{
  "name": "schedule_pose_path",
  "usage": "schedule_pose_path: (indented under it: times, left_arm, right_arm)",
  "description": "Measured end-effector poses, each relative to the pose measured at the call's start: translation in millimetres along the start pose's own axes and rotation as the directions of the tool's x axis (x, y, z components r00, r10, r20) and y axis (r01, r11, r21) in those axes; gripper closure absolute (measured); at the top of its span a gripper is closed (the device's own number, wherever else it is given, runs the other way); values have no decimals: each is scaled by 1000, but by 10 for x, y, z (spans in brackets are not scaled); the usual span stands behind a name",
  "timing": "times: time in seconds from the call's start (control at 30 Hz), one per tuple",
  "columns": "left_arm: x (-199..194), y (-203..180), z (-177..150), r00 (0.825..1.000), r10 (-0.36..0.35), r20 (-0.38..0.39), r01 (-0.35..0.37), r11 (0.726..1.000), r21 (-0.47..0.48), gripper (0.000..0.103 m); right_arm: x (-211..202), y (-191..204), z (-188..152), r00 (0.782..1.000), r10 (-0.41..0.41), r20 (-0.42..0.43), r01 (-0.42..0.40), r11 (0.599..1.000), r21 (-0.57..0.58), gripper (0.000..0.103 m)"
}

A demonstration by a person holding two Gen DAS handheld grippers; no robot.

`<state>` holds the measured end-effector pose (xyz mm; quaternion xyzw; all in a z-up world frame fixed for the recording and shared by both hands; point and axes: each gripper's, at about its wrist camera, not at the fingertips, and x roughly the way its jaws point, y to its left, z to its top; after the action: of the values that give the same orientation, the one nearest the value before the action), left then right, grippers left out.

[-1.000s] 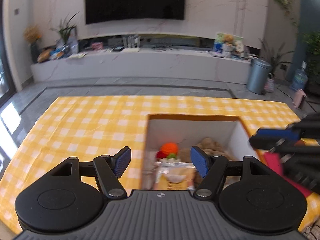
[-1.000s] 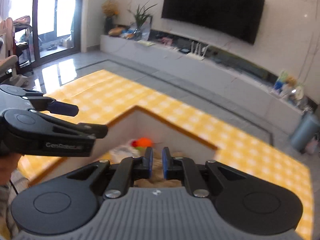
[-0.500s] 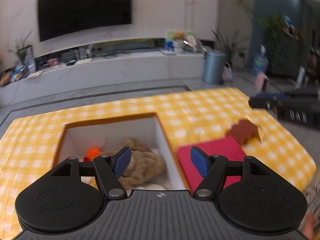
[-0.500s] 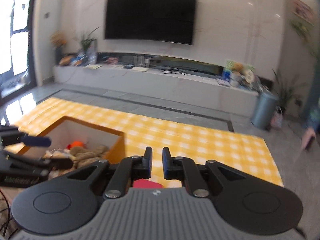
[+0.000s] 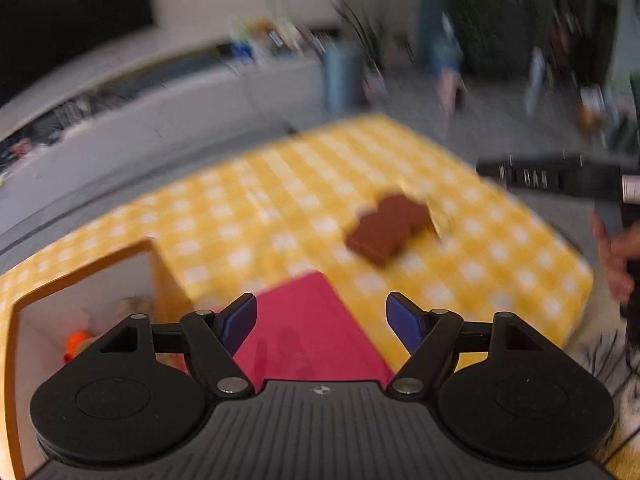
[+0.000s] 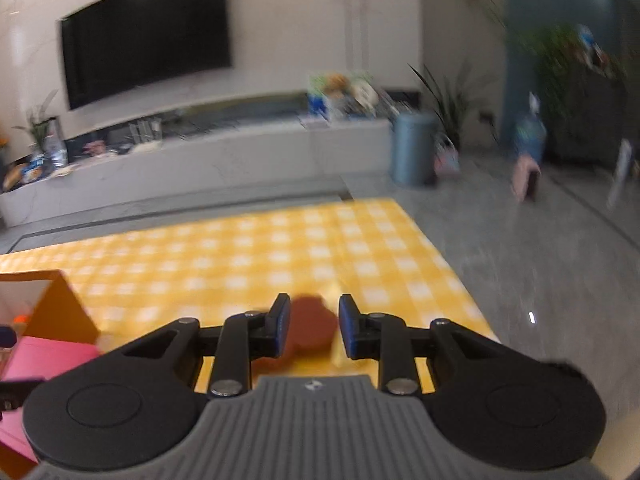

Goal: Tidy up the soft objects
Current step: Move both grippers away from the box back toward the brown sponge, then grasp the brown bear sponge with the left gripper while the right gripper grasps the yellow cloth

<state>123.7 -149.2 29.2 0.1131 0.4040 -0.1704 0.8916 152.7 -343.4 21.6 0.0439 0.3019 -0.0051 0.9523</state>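
Note:
A brown soft toy [image 5: 386, 228] lies on the yellow checked tablecloth [image 5: 280, 200], with a flat pink cloth [image 5: 308, 328] nearer me. My left gripper [image 5: 320, 320] hovers over the pink cloth, its jaws wide and still opening, nothing between them. In the right wrist view the brown toy [image 6: 310, 322] shows between the blue pads of my right gripper [image 6: 310, 332]. Those jaws are opening and stand apart from the toy. An open orange box [image 5: 80, 300] at the left holds an orange ball [image 5: 76, 340] and other soft things.
A person's hand [image 5: 616, 256] holds the right gripper's black body [image 5: 552, 178] at the table's right edge. Beyond the table are grey floor, a TV bench [image 6: 200, 160], a bin [image 6: 414, 148] and plants. The orange box [image 6: 60, 312] and pink cloth [image 6: 44, 356] lie left of the right gripper.
Both grippers swung right, away from the box. The left now faces the pink cloth and brown toy. The right gripper's jaws, shut before, have parted over the brown toy.

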Motion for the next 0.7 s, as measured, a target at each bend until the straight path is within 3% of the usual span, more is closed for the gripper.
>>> schedule_pose_path:
  times: [0.17,0.27,0.37,0.5,0.6,0.7]
  left_arm:
    - [471,-286,324,998,-12,-68,17,996,84,16]
    - [808,-469,496,994,-25,-102,44,983,180,16]
    - [1078,-603,605,995,-63,-83,85,953,292,16]
    - [1429,-706,723,977,-150,-151,195,915,352,16]
    - [1701,-791,774,970,-137,-203,214,876,432,15]
    - [1948,-864,792,970,-66,-233,185,822,539,15]
  right_arm:
    - [314,-310,-132,997,-10,-71,17,994,108,77]
    - [463,-440,-197,993,-14,-115,33,986,163,77]
    - [525,-515,-223,989,-41,-140,66,982,178,77]
    - [506,-648,-312,986,-35,-162,74,967,242,77]
    - [520,-719,-353,981,-60,-184,108,958,264,77]
    - [551,-747,-361,977,-61,-203,115,957,265,77]
